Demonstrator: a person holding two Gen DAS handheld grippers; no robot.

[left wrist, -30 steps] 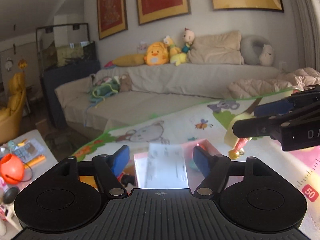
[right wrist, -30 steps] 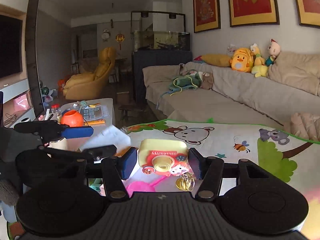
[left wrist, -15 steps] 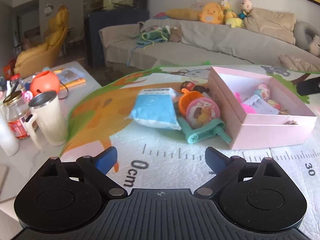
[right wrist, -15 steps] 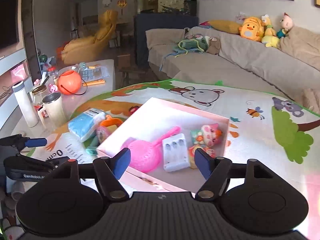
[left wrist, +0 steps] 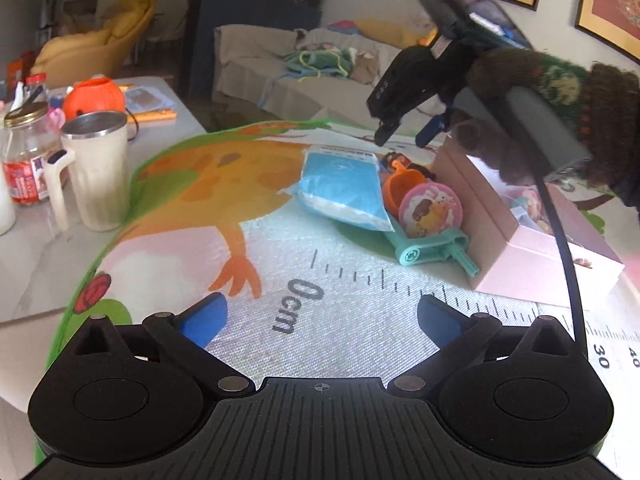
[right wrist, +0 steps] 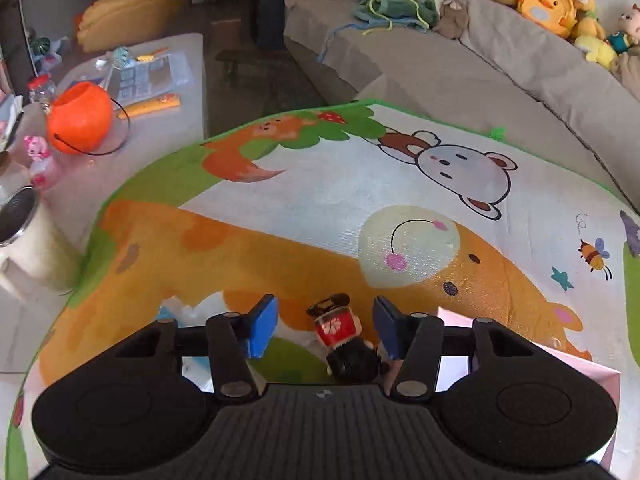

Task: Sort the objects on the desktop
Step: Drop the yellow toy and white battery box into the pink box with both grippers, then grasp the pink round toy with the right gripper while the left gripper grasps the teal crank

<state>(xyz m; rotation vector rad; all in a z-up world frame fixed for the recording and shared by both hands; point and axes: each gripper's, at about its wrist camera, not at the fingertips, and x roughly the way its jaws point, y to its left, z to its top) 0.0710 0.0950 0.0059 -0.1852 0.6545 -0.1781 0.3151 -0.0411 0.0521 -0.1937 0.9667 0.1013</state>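
Observation:
My left gripper (left wrist: 322,314) is open and empty, low over the play mat (left wrist: 256,240). Ahead lie a blue packet (left wrist: 344,188), an orange cup (left wrist: 402,184), a pink round toy (left wrist: 430,210) and a teal tool (left wrist: 434,250), all beside the pink box (left wrist: 532,254). My right gripper (left wrist: 400,130) hangs over the far end of that pile. In the right wrist view it (right wrist: 325,326) is open around a small figurine with a red body and black hat (right wrist: 338,330), with gaps on both sides.
A cream steel mug (left wrist: 94,170) and a glass jar (left wrist: 26,154) stand on the side table at left, with an orange pumpkin bucket (left wrist: 94,96) behind. A sofa with plush toys (right wrist: 548,6) runs along the back. A black cable (left wrist: 560,240) crosses the box.
Both grippers let go of what they held and came down to the mat. The right one moved from over the box to around the figurine by the pile.

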